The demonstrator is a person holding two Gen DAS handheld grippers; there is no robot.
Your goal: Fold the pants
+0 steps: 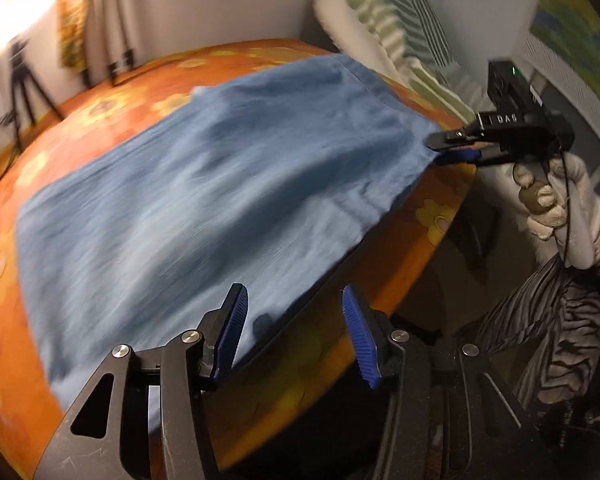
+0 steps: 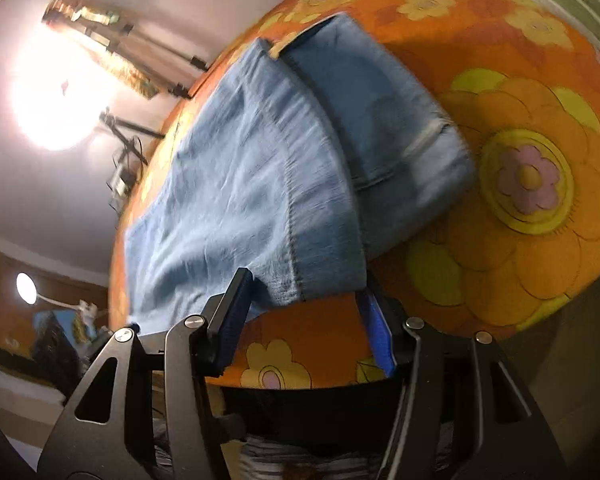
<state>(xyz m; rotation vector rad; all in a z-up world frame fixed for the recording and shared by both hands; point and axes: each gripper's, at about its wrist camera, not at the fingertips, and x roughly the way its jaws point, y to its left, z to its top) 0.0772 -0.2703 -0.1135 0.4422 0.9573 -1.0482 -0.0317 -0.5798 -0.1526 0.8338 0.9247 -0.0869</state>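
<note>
Pale blue cotton pants [image 1: 204,184] lie spread on the orange flowered bedspread [image 1: 112,92], near its edge. My left gripper [image 1: 294,320] hangs released at the near hem, ready to bite. My right gripper [image 1: 454,148] looks clenched on the far corner, though its own view shows fingers apart. Cloth is creased, one leg folded over.
</note>
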